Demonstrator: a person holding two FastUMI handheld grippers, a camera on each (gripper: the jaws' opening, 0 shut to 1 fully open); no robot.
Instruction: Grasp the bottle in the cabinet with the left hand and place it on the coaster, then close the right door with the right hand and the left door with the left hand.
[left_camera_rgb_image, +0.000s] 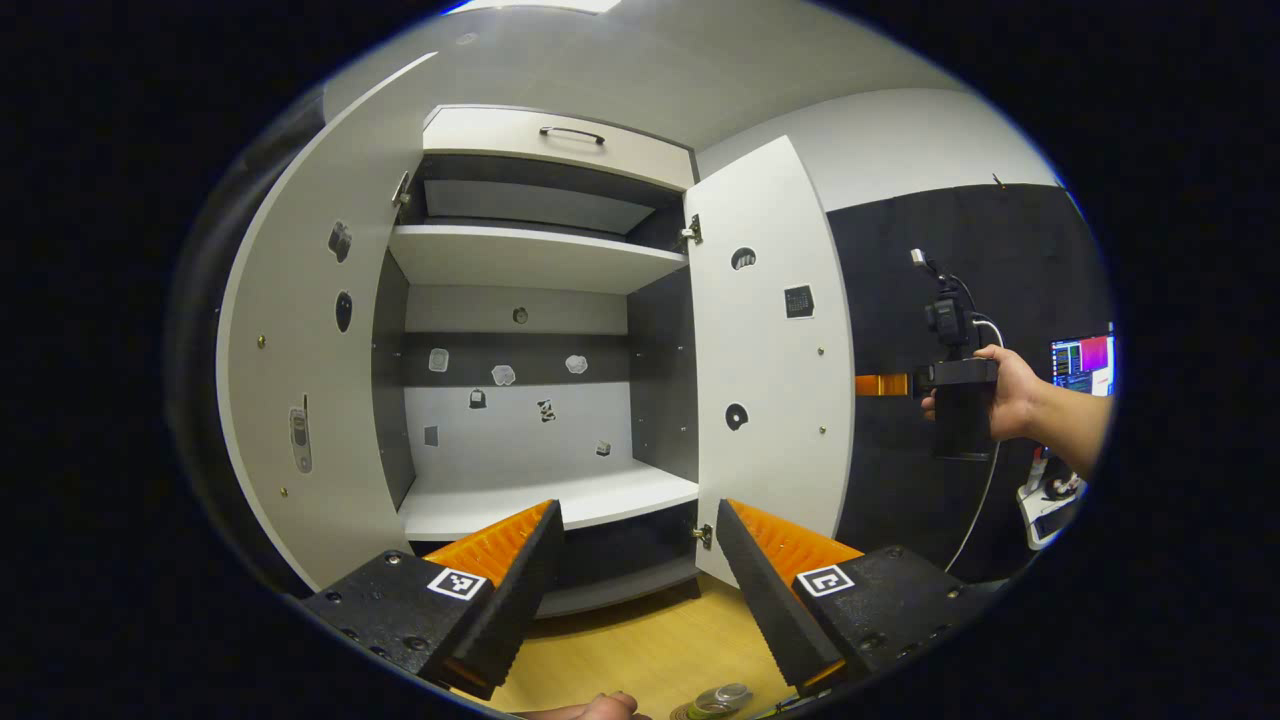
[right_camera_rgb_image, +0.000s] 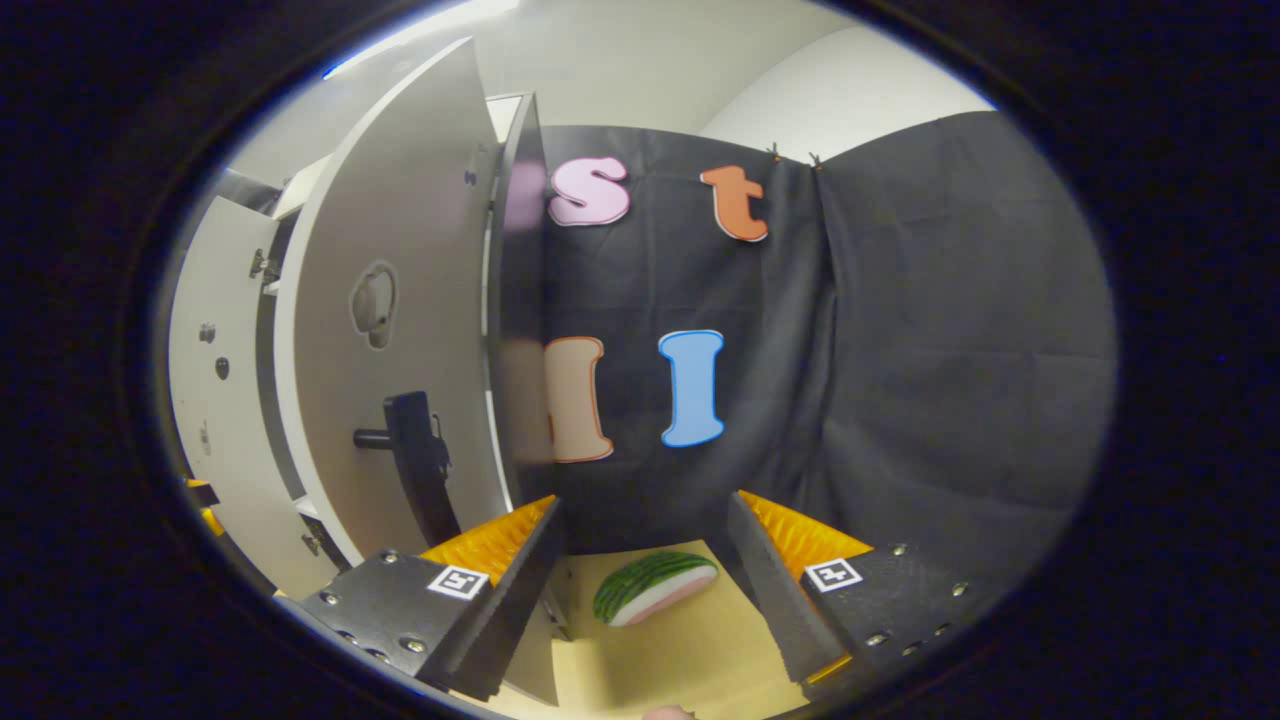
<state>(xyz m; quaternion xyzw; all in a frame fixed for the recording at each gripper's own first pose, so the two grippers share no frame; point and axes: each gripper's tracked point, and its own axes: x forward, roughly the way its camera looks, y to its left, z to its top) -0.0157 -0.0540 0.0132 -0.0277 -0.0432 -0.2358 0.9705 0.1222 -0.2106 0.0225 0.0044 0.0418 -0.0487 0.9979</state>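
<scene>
In the left gripper view, the left gripper (left_camera_rgb_image: 635, 590) has its two fingers wide apart. Nothing is between them and they touch nothing. Just below the fingers, at the bottom edge, sits the top of the bottle (left_camera_rgb_image: 722, 696) on the coaster (left_camera_rgb_image: 690, 712), on the wooden table (left_camera_rgb_image: 640, 650). A fingertip (left_camera_rgb_image: 600, 708) peeks in next to it.

Past the fingers stands the cabinet (left_camera_rgb_image: 540, 380). Both doors are open. The left door (left_camera_rgb_image: 300, 330) swings out on one side of the cabinet and the right door (left_camera_rgb_image: 765, 360) on the other. The shelves (left_camera_rgb_image: 540, 255) inside are bare. Beyond the right door, a hand (left_camera_rgb_image: 1000, 395) holds the right gripper (left_camera_rgb_image: 960, 385) up in the air, pointing at the door's edge.

In the right gripper view, the right gripper's fingers (right_camera_rgb_image: 500, 590) are wide apart too, holding nothing. The near finger sits just beside the right door's bottom edge; I cannot tell if it touches. Between the fingers, a bit farther on the table, lies a toy watermelon slice (right_camera_rgb_image: 655, 588). On the door's face is a black handle (right_camera_rgb_image: 415, 465).
</scene>
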